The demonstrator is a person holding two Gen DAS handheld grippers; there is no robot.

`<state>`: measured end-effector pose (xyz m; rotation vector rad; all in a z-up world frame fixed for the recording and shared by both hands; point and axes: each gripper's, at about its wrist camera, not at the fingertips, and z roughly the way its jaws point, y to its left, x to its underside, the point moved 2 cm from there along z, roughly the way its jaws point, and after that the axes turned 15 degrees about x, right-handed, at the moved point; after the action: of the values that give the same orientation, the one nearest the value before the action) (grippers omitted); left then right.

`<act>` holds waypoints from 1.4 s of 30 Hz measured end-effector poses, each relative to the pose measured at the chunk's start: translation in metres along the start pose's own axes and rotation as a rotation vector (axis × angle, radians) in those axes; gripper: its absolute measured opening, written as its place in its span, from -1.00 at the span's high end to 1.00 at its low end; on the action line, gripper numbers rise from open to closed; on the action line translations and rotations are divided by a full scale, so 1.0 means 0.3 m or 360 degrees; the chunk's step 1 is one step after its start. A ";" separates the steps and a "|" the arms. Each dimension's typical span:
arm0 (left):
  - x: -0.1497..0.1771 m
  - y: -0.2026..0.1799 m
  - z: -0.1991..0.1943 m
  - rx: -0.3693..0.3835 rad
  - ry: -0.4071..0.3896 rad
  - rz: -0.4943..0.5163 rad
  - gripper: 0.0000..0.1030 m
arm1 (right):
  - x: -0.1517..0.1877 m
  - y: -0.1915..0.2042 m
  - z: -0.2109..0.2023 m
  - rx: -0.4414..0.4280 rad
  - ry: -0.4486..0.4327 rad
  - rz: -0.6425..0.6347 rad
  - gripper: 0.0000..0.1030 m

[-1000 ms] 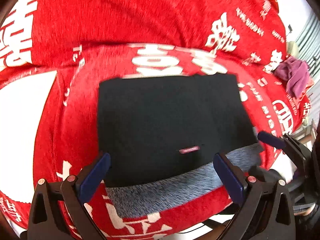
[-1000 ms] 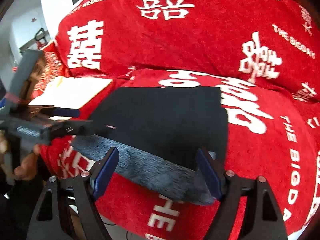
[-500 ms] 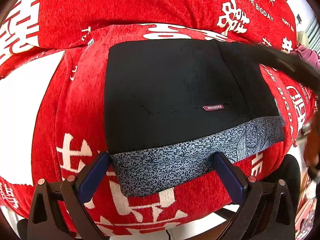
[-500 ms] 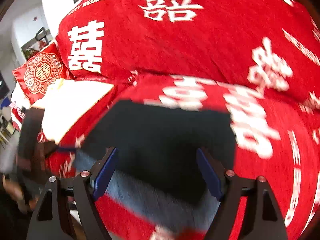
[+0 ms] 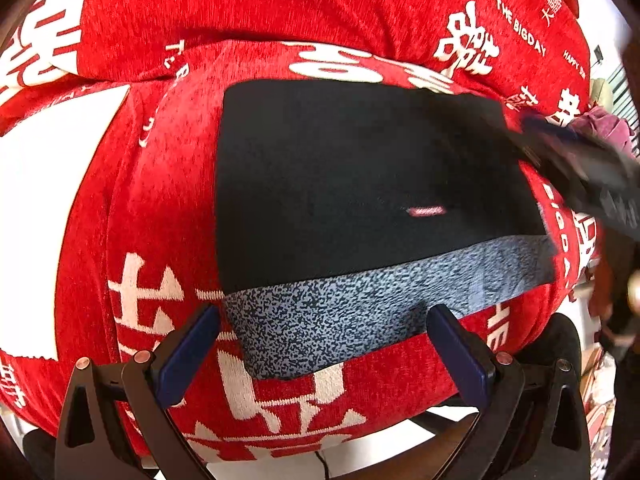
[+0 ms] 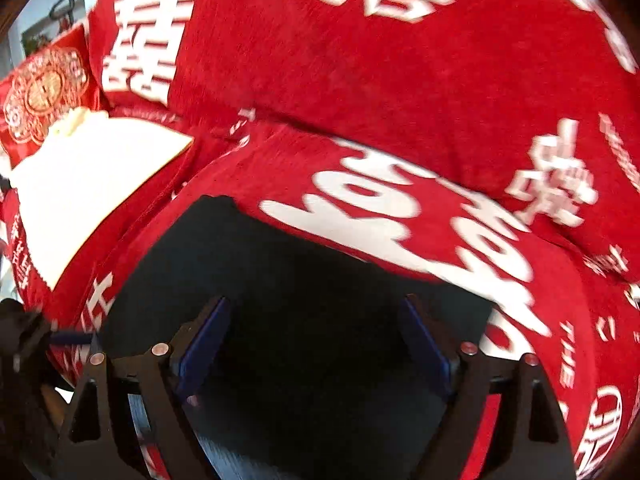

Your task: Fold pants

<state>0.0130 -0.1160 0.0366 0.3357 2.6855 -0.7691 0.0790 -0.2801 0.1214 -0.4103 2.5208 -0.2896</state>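
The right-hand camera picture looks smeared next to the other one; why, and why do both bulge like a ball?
Right wrist view: motion blur smears the white lettering and black pants. Left wrist view: mostly sharp, speckled grey waistband crisp, blur only at the right edge. Both: fisheye lenses curve the red blanket.

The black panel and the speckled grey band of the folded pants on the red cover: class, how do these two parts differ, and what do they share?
The black panel is plain and dark; the grey band is speckled. The black panel is the larger area; the grey band is a narrow strip along its near edge. Only the black panel carries a small pink label. Both lie flat on the red cover.
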 end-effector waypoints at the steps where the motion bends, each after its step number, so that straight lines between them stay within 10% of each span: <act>1: -0.002 -0.003 -0.006 -0.0002 -0.0008 0.0006 -1.00 | 0.037 -0.037 -0.026 0.0017 -0.0003 0.0039 -0.72; 11: 0.004 0.029 0.041 -0.0037 0.0038 -0.0042 -1.00 | 0.334 -0.181 -0.067 0.0030 0.0119 0.0418 -0.72; 24: -0.002 0.016 -0.077 -0.0008 -0.0071 0.0019 -1.00 | 0.384 -0.178 -0.072 0.0049 0.0124 0.0463 -0.90; 42: -0.274 0.191 -0.043 -0.0099 -0.0081 -0.0248 -1.00 | 0.398 -0.141 -0.039 0.0094 0.0138 0.0454 -0.90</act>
<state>0.1031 -0.0726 0.0504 0.0918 2.7045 -0.7254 -0.0127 -0.3597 0.0839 -0.0131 2.6058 -0.2741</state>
